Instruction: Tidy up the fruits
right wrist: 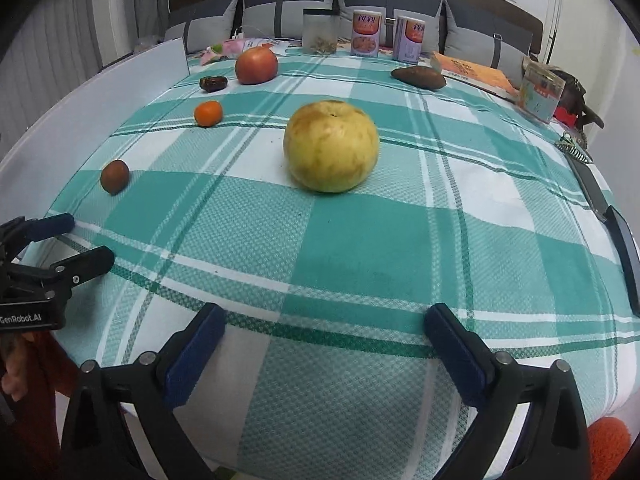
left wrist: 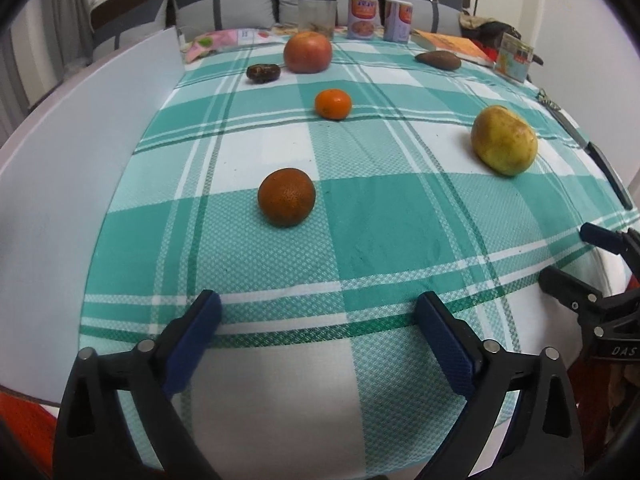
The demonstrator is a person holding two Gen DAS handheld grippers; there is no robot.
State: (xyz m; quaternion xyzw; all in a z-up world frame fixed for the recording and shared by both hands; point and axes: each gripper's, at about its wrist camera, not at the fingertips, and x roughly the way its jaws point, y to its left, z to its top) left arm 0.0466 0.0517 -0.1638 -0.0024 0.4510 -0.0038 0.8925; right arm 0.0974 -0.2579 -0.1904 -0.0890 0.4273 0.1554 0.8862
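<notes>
Both sets of jaws stand wide apart and empty, hovering over the near edge of the green-and-white checked cloth (left wrist: pixel 360 220) on the bench. Straight ahead of the left gripper (left wrist: pixel 316 320) lies the dull brownish-orange round citrus (left wrist: pixel 286 197), nearest to it; the right gripper (right wrist: pixel 320 332) faces the large yellow-green round pear (right wrist: pixel 331 146) dead ahead. Farther back sit a small bright orange mandarin (left wrist: pixel 333 103), a red apple (left wrist: pixel 307 52) and a dark date (left wrist: pixel 263 73).
</notes>
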